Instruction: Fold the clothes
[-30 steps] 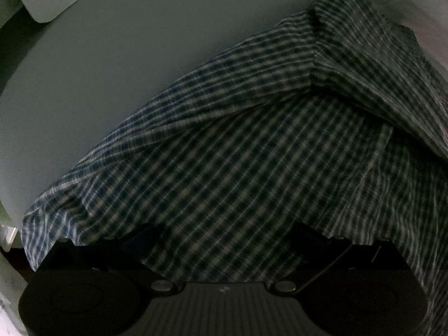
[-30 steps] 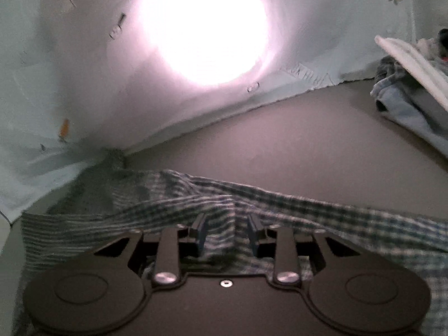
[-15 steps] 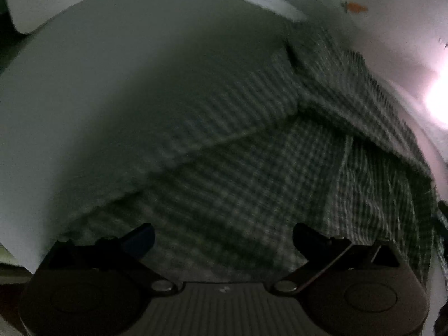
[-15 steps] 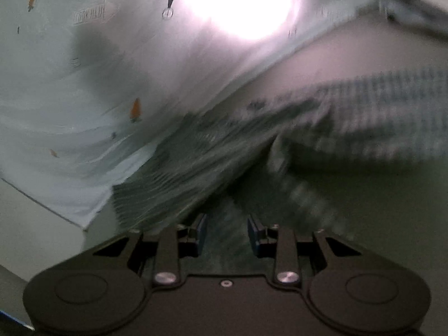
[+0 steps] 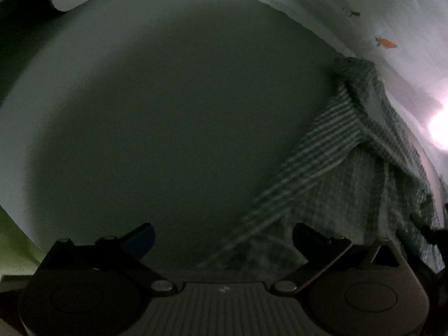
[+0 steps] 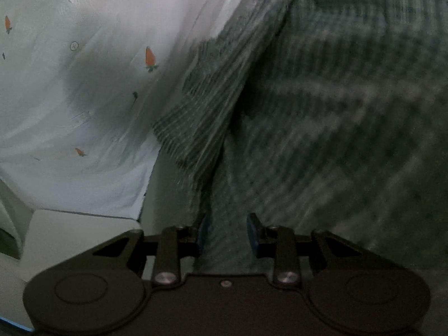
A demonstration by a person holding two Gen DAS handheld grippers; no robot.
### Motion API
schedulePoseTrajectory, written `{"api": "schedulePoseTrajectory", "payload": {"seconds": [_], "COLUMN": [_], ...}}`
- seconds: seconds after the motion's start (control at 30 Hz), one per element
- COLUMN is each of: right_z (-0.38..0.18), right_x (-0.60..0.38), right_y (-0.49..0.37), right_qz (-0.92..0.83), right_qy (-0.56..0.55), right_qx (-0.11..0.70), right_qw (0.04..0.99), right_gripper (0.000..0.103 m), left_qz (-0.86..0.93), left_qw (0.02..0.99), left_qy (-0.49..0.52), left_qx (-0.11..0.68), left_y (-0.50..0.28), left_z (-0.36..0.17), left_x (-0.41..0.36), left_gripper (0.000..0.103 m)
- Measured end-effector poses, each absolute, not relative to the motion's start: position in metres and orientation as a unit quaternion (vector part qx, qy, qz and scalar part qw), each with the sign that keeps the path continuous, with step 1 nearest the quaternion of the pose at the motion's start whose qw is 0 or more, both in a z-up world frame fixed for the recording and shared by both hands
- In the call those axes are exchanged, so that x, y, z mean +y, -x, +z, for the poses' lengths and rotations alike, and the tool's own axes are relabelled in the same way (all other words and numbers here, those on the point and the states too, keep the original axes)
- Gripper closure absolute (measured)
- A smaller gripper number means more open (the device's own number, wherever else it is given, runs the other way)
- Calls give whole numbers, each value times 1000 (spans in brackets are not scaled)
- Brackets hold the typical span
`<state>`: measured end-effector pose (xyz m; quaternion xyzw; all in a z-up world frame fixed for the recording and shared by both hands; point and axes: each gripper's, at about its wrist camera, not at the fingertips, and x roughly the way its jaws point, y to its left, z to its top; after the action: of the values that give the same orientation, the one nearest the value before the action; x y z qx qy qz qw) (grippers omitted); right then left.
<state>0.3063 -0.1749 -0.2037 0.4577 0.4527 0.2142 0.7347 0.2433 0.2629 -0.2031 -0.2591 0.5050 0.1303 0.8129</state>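
The checked shirt lies to the right of the left claw, whose jaws stand wide with nothing pinched; only its right finger overlaps the cloth's near edge, while its left finger hangs over bare bench. In that view the shirt runs as a long band from the claw's right side up to the far right, where its end meets a pale sheet with small carrot prints.

The right claw sits directly on the garment: the checked shirt fills the right and middle of its view, and a ridge of cloth runs between its narrowly set fingers. The picture is too blurred to tell whether the pads actually press it. Judged from this, the right hand is the nearer one to carry a fold, and the left would have to shift right to reach fabric.

The bench is smooth, plain grey and dim. A strong light glares at the right edge of the left view.
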Motion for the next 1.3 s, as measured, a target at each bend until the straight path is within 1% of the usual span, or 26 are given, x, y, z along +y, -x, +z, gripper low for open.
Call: {"api": "schedulePoseTrajectory", "payload": {"seconds": [0.23, 0.37, 0.63, 0.77, 0.87, 0.93, 0.97, 1.0, 1.03, 1.3], "right_z": [-216, -223, -233, -234, -232, -230, -229, -229, -228, -211], "right_x": [-100, -60, -20, -5, 5, 10, 12, 14, 15, 4], "right_y": [-264, -239, -200, -189, -185, -184, -184, -184, -184, -182], "right_qz": [246, 265, 262, 256, 250, 247, 246, 246, 248, 280], "right_qy": [-473, -480, -468, -440, -413, -400, -394, -388, -387, -400], "right_qx": [476, 491, 508, 521, 523, 521, 520, 517, 514, 478], "right_qw": [699, 677, 674, 685, 702, 713, 717, 722, 724, 730], "right_gripper": [72, 77, 78, 78, 80, 84, 90, 98, 101, 102], "left_qz": [102, 84, 43, 23, 11, 5, 4, 3, 2, 19], "left_qw": [813, 811, 809, 811, 812, 813, 813, 813, 812, 811], "left_qy": [234, 215, 186, 158, 141, 135, 135, 136, 138, 161], "left_qx": [524, 537, 556, 563, 566, 567, 567, 567, 567, 563], "left_y": [-238, -239, -227, -222, -220, -218, -217, -216, -216, -212], "left_z": [-210, -217, -225, -226, -227, -228, -228, -228, -229, -230], "left_x": [308, 325, 344, 342, 339, 339, 340, 341, 342, 348], "left_gripper": [0, 0, 0, 0, 0, 0, 0, 0, 0, 0]}}
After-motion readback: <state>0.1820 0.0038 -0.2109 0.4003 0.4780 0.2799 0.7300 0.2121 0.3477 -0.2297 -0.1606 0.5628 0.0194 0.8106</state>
